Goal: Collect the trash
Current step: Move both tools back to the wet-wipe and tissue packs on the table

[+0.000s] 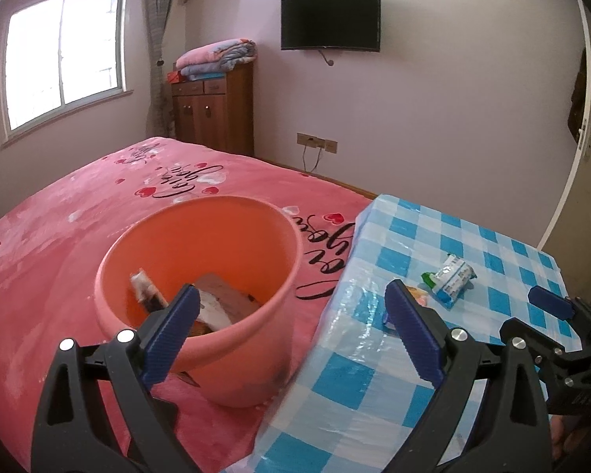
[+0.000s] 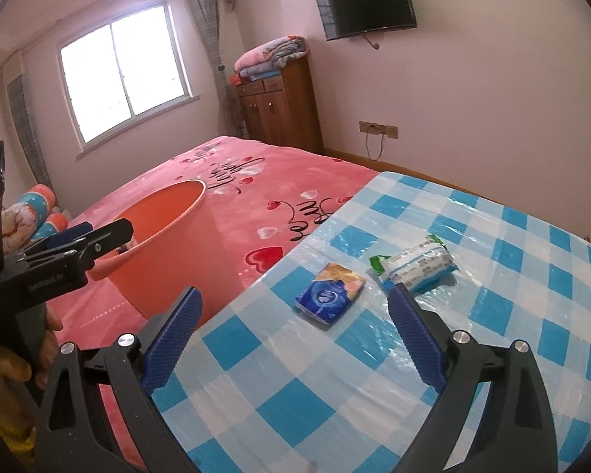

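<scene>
An orange bin (image 1: 201, 299) stands on the pink bed, holding several pieces of trash (image 1: 220, 299); it also shows in the right wrist view (image 2: 165, 252). On the blue checked table (image 2: 374, 354) lie a blue tissue pack (image 2: 330, 291) and a white-and-blue wrapper (image 2: 417, 266), which also shows in the left wrist view (image 1: 451, 280). My left gripper (image 1: 291, 317) is open and empty, spanning the bin's right side and the table's edge. My right gripper (image 2: 295, 315) is open and empty, just short of the tissue pack.
The pink bedspread (image 1: 98, 216) spreads left of the table. A wooden cabinet (image 1: 212, 106) with folded blankets stands at the far wall, under a wall TV (image 1: 331, 19). The right gripper (image 1: 563, 315) shows at the left view's right edge.
</scene>
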Demonstrator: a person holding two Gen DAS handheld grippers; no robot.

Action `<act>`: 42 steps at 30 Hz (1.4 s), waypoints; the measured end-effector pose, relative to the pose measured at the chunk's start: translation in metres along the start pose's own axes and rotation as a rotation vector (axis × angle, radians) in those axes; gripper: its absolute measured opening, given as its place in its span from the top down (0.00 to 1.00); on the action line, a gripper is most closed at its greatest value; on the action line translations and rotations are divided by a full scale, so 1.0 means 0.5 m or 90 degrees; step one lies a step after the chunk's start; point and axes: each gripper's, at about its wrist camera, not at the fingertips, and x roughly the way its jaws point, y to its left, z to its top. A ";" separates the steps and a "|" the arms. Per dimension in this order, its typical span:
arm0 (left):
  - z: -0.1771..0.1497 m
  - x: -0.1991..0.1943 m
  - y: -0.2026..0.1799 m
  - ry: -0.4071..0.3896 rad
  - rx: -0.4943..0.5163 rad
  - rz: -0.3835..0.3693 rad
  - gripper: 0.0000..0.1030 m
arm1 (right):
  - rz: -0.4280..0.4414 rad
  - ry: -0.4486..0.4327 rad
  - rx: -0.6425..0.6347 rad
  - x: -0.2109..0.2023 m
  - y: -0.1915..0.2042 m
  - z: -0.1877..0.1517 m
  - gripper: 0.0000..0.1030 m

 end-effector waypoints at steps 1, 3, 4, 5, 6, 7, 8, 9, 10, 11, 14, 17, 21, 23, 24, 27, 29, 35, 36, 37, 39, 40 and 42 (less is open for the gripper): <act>-0.001 -0.001 -0.008 0.001 0.004 -0.002 0.07 | -0.002 0.000 0.003 -0.003 -0.005 -0.002 0.09; -0.003 -0.002 -0.015 0.002 0.009 -0.003 0.07 | -0.006 -0.002 0.007 -0.010 -0.016 -0.009 0.09; -0.005 -0.003 -0.023 0.003 0.012 -0.004 0.07 | -0.010 -0.003 0.009 -0.014 -0.020 -0.011 0.09; -0.006 -0.004 -0.025 0.005 0.014 -0.006 0.07 | -0.012 -0.004 0.010 -0.015 -0.023 -0.013 0.09; -0.007 -0.003 -0.030 0.006 0.016 -0.007 0.07 | -0.016 -0.006 0.012 -0.020 -0.028 -0.016 0.09; -0.008 -0.004 -0.038 0.008 0.021 -0.009 0.07 | -0.017 -0.007 0.013 -0.026 -0.031 -0.019 0.09; -0.009 -0.003 -0.046 0.009 0.025 -0.009 0.07 | -0.019 -0.008 0.016 -0.029 -0.035 -0.021 0.09; -0.009 -0.004 -0.051 0.010 0.028 -0.009 0.07 | -0.020 -0.009 0.020 -0.032 -0.040 -0.024 0.09; -0.010 -0.004 -0.056 0.011 0.031 -0.010 0.07 | -0.021 -0.009 0.024 -0.036 -0.046 -0.027 0.09; -0.011 -0.004 -0.063 0.012 0.034 -0.012 0.07 | -0.022 -0.010 0.025 -0.038 -0.050 -0.029 0.09; -0.017 -0.004 -0.081 0.017 0.043 -0.016 0.07 | -0.031 -0.013 0.029 -0.047 -0.065 -0.038 0.09; -0.020 -0.004 -0.100 0.021 0.054 -0.021 0.07 | -0.037 -0.014 0.036 -0.054 -0.082 -0.048 0.09; -0.026 0.001 -0.129 0.030 0.065 -0.028 0.07 | -0.042 -0.015 0.049 -0.063 -0.105 -0.061 0.09; -0.031 0.004 -0.143 0.035 0.072 -0.030 0.07 | -0.045 -0.016 0.056 -0.069 -0.117 -0.069 0.09; -0.033 0.006 -0.151 0.038 0.076 -0.031 0.07 | -0.047 -0.017 0.059 -0.070 -0.122 -0.072 0.09; -0.040 0.010 -0.168 0.046 0.086 -0.032 0.07 | -0.049 -0.018 0.073 -0.069 -0.142 -0.082 0.09; -0.044 0.012 -0.177 0.051 0.093 -0.028 0.07 | -0.047 -0.017 0.082 -0.066 -0.153 -0.089 0.09; -0.054 0.025 -0.208 0.063 0.116 -0.027 0.07 | -0.044 -0.011 0.112 -0.053 -0.192 -0.115 0.09; -0.056 0.029 -0.213 0.066 0.120 -0.033 0.07 | -0.045 -0.010 0.120 -0.050 -0.202 -0.120 0.09; -0.059 0.033 -0.220 0.069 0.124 -0.035 0.07 | -0.043 -0.010 0.126 -0.047 -0.211 -0.124 0.09; -0.064 0.043 -0.229 0.076 0.128 -0.037 0.07 | -0.038 -0.006 0.142 -0.040 -0.232 -0.134 0.09; -0.066 0.047 -0.233 0.080 0.130 -0.039 0.07 | -0.037 -0.004 0.150 -0.037 -0.242 -0.140 0.09; -0.069 0.061 -0.244 0.090 0.135 -0.043 0.07 | -0.039 -0.002 0.162 -0.030 -0.262 -0.150 0.09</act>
